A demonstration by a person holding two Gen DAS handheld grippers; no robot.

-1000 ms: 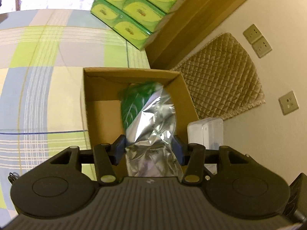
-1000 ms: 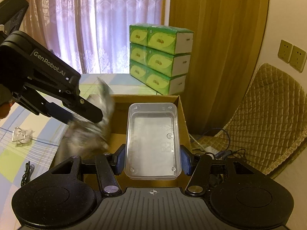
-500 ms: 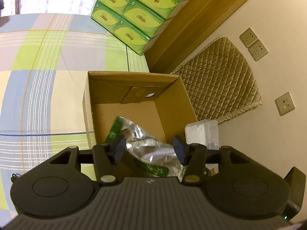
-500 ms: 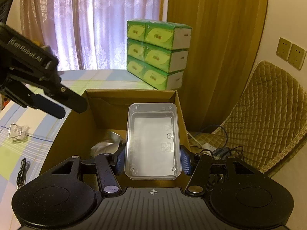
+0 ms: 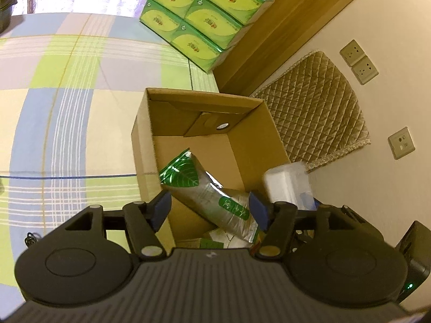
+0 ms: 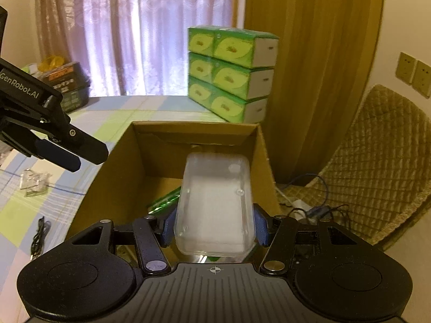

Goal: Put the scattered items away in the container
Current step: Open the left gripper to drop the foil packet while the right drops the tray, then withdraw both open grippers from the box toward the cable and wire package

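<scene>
While the silver foil pouch (image 5: 207, 188) with its green leaf print lies slanted inside the cardboard box (image 5: 272, 129), leaning toward the left wall, your left gripper (image 5: 210, 210) hangs above it with its blue pads spread wide and nothing between them. In the right wrist view only a green sliver of that pouch (image 6: 164, 202) shows at the bottom of the box (image 6: 118, 161). Your right gripper (image 6: 215, 227) has its pads at the two long sides of the clear plastic tub (image 6: 216, 204), which looks blurred, so you cannot tell whether they are pinching it or have let go. The tub sits over the box's right half; from the left wrist it appears as a pale block (image 5: 287, 185) by the right wall. The box rests on a checked cloth (image 5: 59, 118), near stacked green tissue packs (image 5: 204, 18). A small clear item (image 6: 33, 185) and a dark cord (image 6: 40, 234) lie on the cloth left of the box.
</scene>
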